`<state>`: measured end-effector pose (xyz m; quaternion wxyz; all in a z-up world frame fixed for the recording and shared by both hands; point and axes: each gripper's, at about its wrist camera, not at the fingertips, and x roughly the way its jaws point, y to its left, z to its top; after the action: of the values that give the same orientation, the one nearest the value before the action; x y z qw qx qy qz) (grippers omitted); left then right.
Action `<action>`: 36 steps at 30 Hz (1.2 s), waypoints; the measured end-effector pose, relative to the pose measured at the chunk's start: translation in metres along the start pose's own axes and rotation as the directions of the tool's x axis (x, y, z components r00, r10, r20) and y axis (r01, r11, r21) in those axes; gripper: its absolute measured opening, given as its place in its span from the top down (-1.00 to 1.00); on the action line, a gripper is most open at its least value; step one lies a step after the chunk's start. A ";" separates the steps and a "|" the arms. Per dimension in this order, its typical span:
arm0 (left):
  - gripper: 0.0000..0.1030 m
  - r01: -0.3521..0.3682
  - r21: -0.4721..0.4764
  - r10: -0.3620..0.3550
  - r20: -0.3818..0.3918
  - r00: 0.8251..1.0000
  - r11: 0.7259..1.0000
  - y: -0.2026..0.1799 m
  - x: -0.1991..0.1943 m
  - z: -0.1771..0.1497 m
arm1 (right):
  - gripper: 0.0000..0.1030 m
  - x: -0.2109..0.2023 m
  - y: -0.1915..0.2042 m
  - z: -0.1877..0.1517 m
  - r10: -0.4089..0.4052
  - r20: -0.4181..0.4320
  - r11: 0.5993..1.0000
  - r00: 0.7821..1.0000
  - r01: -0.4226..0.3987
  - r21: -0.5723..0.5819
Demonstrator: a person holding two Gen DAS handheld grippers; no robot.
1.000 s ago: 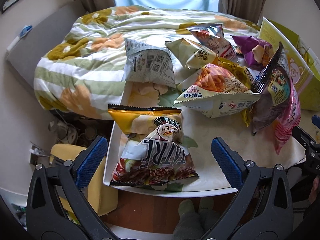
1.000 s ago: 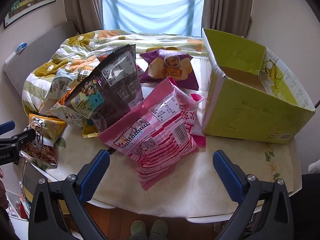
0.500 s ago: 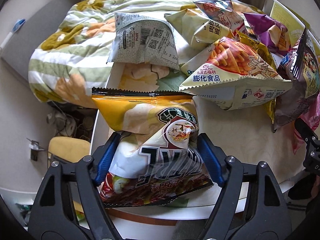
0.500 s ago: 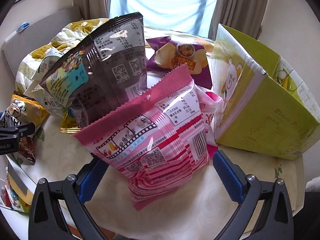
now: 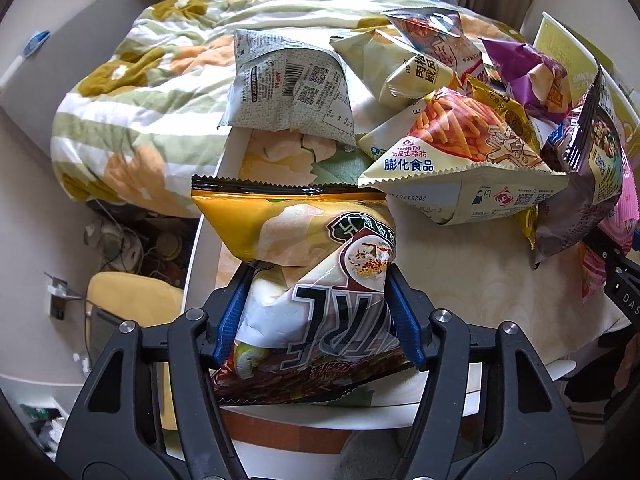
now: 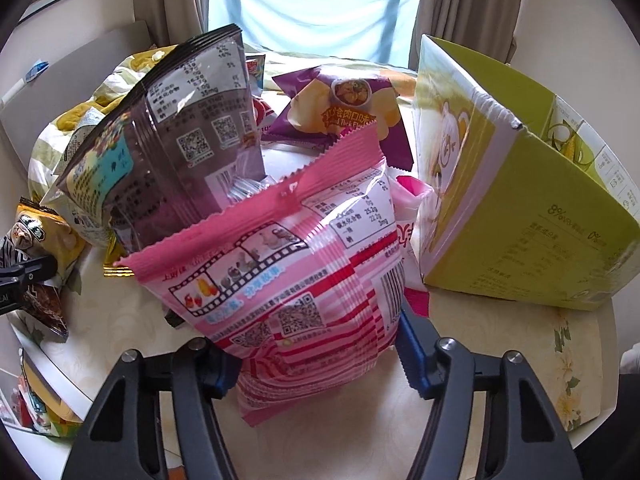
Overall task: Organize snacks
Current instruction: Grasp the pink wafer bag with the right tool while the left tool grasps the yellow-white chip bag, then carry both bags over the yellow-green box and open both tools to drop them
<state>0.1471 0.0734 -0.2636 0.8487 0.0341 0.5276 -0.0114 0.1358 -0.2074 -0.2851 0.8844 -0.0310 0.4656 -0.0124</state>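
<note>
Largest to smallest. Flowered quilt [image 5: 160,92] at far left, bunched against the table [image 5: 460,280]. Open green carton [image 6: 520,208] at right, standing on the table, seen whole only from the right wrist; from the left wrist only a sliver at the far right edge. Heap of snack bags mid-table: dark bag [image 6: 172,148] upright, purple bag [image 6: 344,108] behind it, cream fries bag [image 5: 460,160] and grey-white bag [image 5: 288,92], the last two plain only from the left wrist. Pink bag [image 6: 304,264] near, leaning on the dark bag, just left of the carton. Yellow chip bag [image 5: 312,280] at the table's near-left edge. Left gripper [image 5: 316,312] level, pointing far, blue pads pressed into both sides of the yellow chip bag. Right gripper [image 6: 320,356] level, closed partway on the lower part of the pink bag; right pad [image 6: 408,352] touching, left pad mostly hidden behind the bag.
</note>
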 end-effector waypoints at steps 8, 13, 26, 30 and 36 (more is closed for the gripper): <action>-0.16 0.016 -0.036 -0.014 0.058 0.998 0.999 0.007 -0.035 -0.006 | -0.15 -0.035 -0.013 0.006 0.011 0.029 0.999 1.000 -0.013 0.049; -0.16 0.008 -0.069 -0.001 0.103 0.995 0.998 0.020 -0.066 -0.005 | -0.15 -0.073 -0.017 0.011 0.025 0.079 0.999 0.997 -0.028 0.046; -0.16 0.022 -0.044 -0.007 0.312 0.950 0.999 -0.049 -0.157 0.075 | -0.15 -0.139 -0.065 0.075 0.086 0.188 0.992 0.978 -0.102 0.077; -0.16 0.077 -0.014 -0.067 0.357 0.932 0.997 -0.113 -0.166 0.114 | -0.16 -0.137 -0.109 0.102 0.092 0.212 0.993 0.973 -0.106 0.057; -0.16 0.159 0.043 -0.164 0.363 0.917 0.986 -0.226 -0.151 0.172 | -0.16 -0.117 -0.183 0.136 0.094 0.203 0.994 0.975 -0.103 0.032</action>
<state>0.2219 -0.1664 -0.0626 0.9280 -0.0070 0.3613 -0.0907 0.1825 -0.3783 -0.0997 0.9269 0.0100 0.3745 0.0248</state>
